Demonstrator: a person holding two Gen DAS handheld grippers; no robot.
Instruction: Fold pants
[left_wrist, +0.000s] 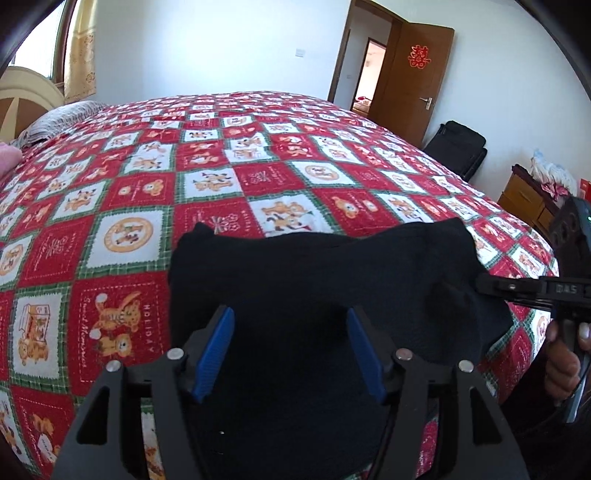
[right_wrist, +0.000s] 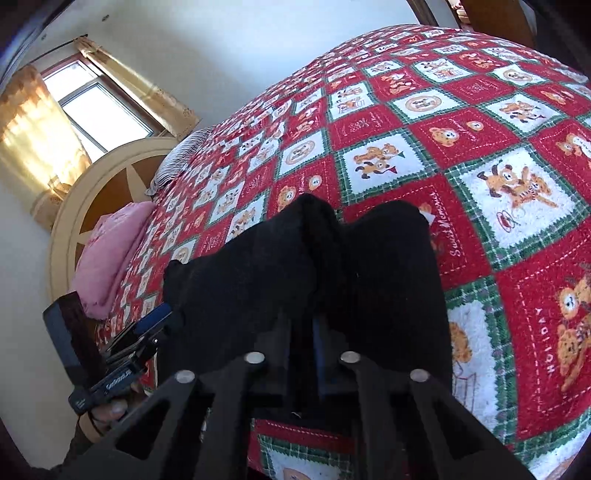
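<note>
The black pants (left_wrist: 314, 273) lie bunched on the red patchwork quilt (left_wrist: 207, 177) near the bed's near edge. My left gripper (left_wrist: 290, 313) hovers over the near part of the fabric. Its blue pads (left_wrist: 218, 347) stand wide apart and press on nothing. My right gripper (left_wrist: 485, 283) comes in from the right with its jaws together on the pants' right edge. In the right wrist view the right gripper (right_wrist: 303, 332) is shut, with the black pants (right_wrist: 388, 266) gathered in a fold around its fingers. The left gripper (right_wrist: 157, 319) shows at the pants' left side.
A pink pillow (right_wrist: 110, 254) and a striped pillow (right_wrist: 184, 155) lie by the round headboard (right_wrist: 92, 192). A black bag (left_wrist: 460, 146) and a wooden cabinet (left_wrist: 524, 199) stand right of the bed. An open brown door (left_wrist: 413, 81) is behind them. A person's hand (left_wrist: 565, 365) holds the right gripper.
</note>
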